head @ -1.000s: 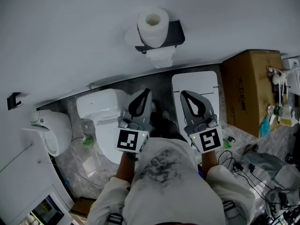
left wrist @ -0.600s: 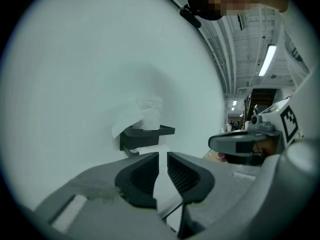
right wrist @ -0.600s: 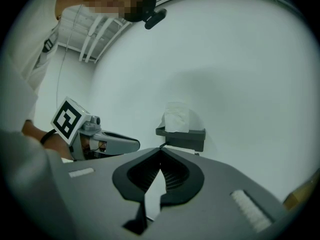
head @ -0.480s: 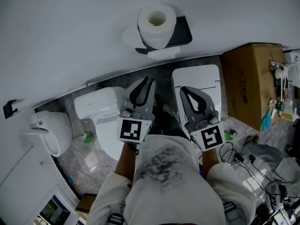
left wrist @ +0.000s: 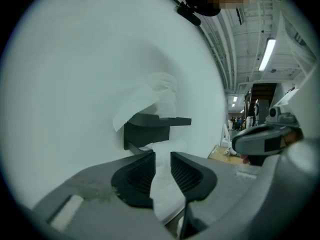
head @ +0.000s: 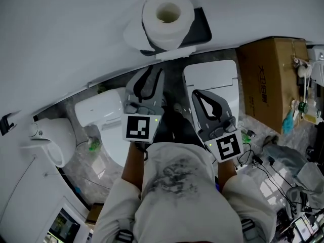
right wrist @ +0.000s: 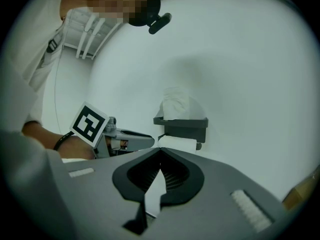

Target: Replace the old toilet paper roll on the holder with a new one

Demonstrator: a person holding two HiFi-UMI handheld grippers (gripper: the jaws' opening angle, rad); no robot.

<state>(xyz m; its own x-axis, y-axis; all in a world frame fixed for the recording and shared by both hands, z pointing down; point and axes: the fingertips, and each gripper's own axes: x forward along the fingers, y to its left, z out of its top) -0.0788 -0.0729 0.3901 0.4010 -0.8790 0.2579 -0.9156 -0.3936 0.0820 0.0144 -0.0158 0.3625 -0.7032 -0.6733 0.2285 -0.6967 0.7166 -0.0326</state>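
- On top of the dark wall holder: full toilet paper roll, standing on end, long axis upright, core hole turned up toward the head view.
- Loose sheet drooping off its left side, past the shelf edge.
- Under that shelf: lower roll, lying level, long axis along the wall, mostly hidden from the head view.
- Left gripper aimed at the holder from just below, short of it. Jaws narrowly apart, just been opening, pads pressing on nothing. Only white paper and the holder seen through the gap.
- Right gripper beside it, lower in the head view. Jaws closed tip to tip, empty.
- Holder fixed on a plain white wall, with a small dark hook far off to the left.
- Below, on a grey mottled floor: white toilet at left, second toilet lid right of the grippers, rounded white fixture at the far left.
- At right: cardboard box against the wall, tangled cables in front of it.
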